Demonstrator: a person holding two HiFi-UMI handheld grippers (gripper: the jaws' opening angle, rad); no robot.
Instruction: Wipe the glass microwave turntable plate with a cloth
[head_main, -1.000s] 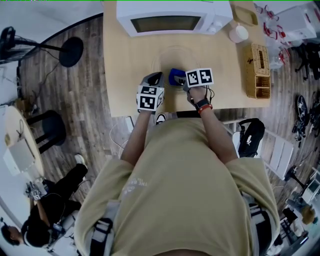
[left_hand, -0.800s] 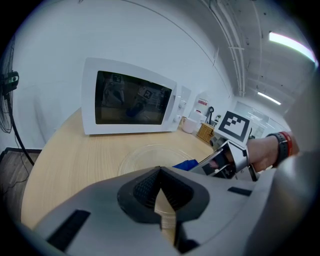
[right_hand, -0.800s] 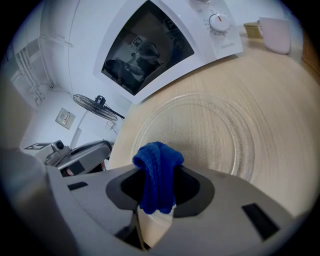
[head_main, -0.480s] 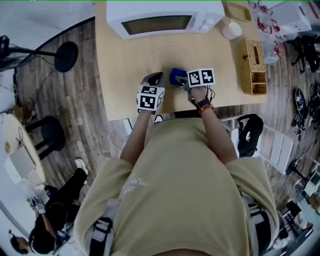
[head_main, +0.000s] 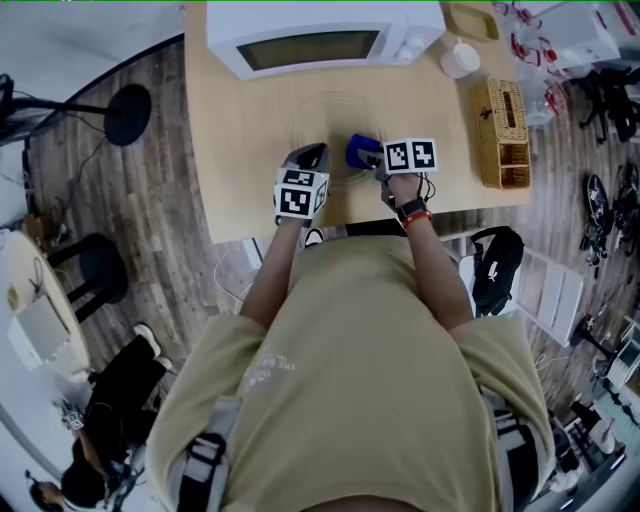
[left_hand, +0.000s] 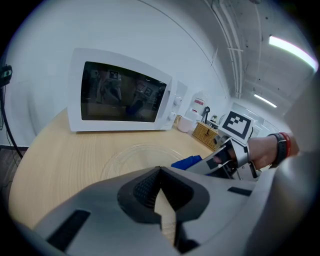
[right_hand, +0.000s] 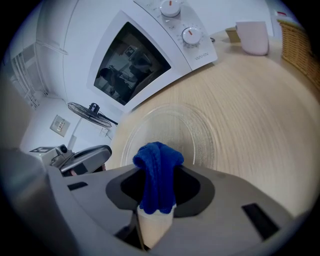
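While both grippers hang over the near half of the pale wooden table (head_main: 235, 160), the head view gives the layout. Clear round glass turntable plate (head_main: 330, 112) lies flat on the table, in front of the white microwave (head_main: 320, 40). Left gripper (head_main: 308, 155) sits at the plate's near edge. Right gripper (head_main: 368, 158) is just beside it, carrying a bunched blue cloth (head_main: 360, 148) over the plate's near right rim. Woven basket (head_main: 505, 135) and pale cup (head_main: 460, 58) stand well apart, to the right.

Left gripper view: jaws pressed together, nothing between them. Plate lies ahead, untouched by this gripper.

Right gripper view: jaws pinch the cloth, with a tuft standing up past the tips. Plate lies directly ahead. Whether the cloth touches the glass, I cannot tell.

Risks, as I judge them:
- Nothing steadies the plate, so a firm wipe could skate it across the smooth wood towards the microwave.
- Only a fold of cloth is pinched, so drag on the glass could pull it free.
- Hard jaw tips could knock the glass if pressed too low.

Count: one plate, one cloth, two grippers, one microwave with two dials (right_hand: 191, 35), one basket, one cup.
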